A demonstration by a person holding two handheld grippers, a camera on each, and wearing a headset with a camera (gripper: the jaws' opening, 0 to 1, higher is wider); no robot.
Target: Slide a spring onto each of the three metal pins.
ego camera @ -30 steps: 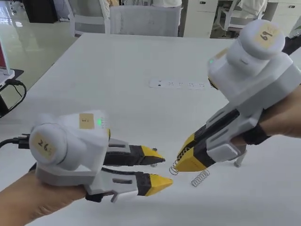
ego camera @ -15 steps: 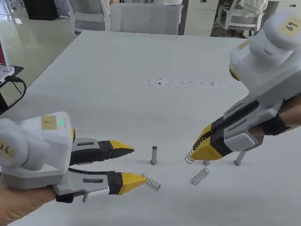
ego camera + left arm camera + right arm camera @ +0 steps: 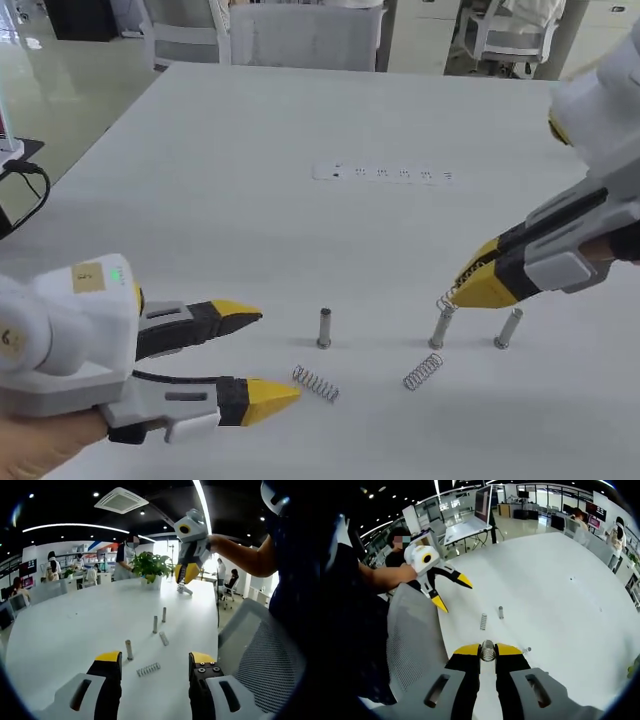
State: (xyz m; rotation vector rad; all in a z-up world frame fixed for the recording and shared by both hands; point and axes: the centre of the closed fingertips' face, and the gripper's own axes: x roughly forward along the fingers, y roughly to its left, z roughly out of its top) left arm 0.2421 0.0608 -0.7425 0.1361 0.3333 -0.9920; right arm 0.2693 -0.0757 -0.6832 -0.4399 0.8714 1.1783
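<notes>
Pins and springs are sitting out on the white table (image 3: 300, 120). The left gripper (image 3: 280, 355) is hovering low, jaws wide apart. The right gripper (image 3: 462, 290) is clamping 1 spring (image 3: 444, 302) right at the top of the middle pin (image 3: 438, 330). The left pin (image 3: 324, 328) and right pin (image 3: 508, 328) are standing bare. 2 loose springs (image 3: 316, 383) are lying just beside the pins.

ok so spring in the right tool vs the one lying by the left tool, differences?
The held spring is clamped in the shut right tool, off the table; the loose spring lies free by the open left tool. The held spring sits at the top of a pin; the loose spring lies on its side, apart from the pins. Both are small silver coils.
</notes>
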